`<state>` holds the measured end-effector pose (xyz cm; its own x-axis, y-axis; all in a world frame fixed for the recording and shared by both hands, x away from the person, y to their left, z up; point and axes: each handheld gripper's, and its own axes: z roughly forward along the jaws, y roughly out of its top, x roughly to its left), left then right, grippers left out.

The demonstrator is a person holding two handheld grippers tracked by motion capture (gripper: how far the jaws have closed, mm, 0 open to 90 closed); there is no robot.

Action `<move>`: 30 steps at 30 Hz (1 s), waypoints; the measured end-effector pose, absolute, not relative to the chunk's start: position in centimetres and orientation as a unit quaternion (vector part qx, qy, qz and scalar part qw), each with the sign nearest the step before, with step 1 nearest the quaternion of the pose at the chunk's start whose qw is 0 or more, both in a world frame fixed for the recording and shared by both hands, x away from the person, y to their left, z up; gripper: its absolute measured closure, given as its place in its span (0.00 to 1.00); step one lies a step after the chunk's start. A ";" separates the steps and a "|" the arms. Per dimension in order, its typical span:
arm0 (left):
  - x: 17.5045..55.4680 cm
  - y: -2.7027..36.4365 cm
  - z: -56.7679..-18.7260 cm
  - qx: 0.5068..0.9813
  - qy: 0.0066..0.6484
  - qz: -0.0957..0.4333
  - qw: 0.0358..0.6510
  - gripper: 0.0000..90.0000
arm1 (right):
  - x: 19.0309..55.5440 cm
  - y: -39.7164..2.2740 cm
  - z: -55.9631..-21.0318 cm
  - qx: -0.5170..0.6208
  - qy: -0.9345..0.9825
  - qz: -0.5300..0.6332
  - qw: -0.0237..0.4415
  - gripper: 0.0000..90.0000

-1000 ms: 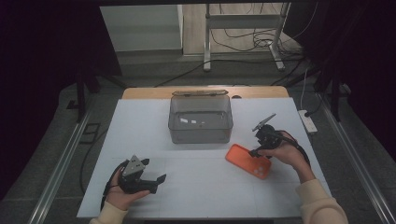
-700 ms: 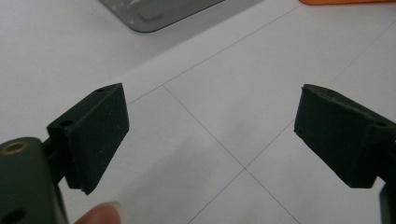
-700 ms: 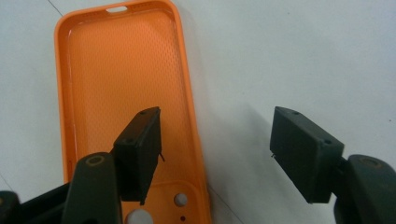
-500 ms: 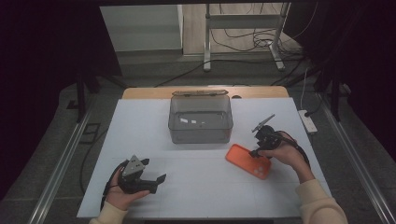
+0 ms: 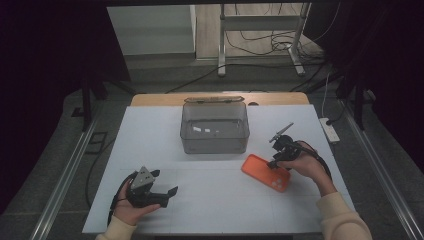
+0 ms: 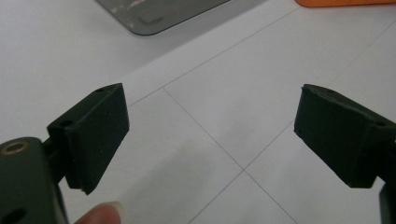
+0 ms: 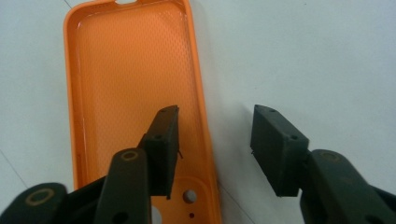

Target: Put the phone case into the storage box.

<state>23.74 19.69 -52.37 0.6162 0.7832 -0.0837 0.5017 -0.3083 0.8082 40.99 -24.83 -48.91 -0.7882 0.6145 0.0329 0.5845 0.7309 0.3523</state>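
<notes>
The white surface (image 5: 220,200) sits in a dim room. Nearest, the left tongs (image 5: 167,192) rest gaping and empty. Across on the right, the right tongs (image 7: 215,149) have just been closing astride the orange case's (image 7: 135,84) long edge, one jaw inside the shell, one outside, not yet pinching. The case runs lengthwise away from them. Beyond stands a clear bin (image 5: 215,127).
</notes>
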 end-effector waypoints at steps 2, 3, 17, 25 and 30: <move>23.7 19.7 -52.4 0.792 0.405 0.165 0.425 0.12 | 41.0 -24.8 -48.9 0.322 0.930 0.173 0.042 0.60; 23.7 19.7 -52.4 0.792 0.405 0.165 0.425 0.12 | 41.0 -24.8 -48.9 0.321 0.930 0.173 0.041 0.62; 23.7 19.7 -52.4 0.792 0.405 0.165 0.425 0.12 | 40.9 -24.7 -49.0 0.316 0.933 0.166 0.039 0.71; 23.7 19.7 -52.4 0.792 0.405 0.165 0.425 0.12 | 40.8 -24.6 -49.0 0.312 0.935 0.164 0.037 0.79; 23.7 19.7 -52.4 0.792 0.405 0.166 0.425 0.12 | 40.8 -24.5 -49.0 0.307 0.937 0.164 0.034 0.82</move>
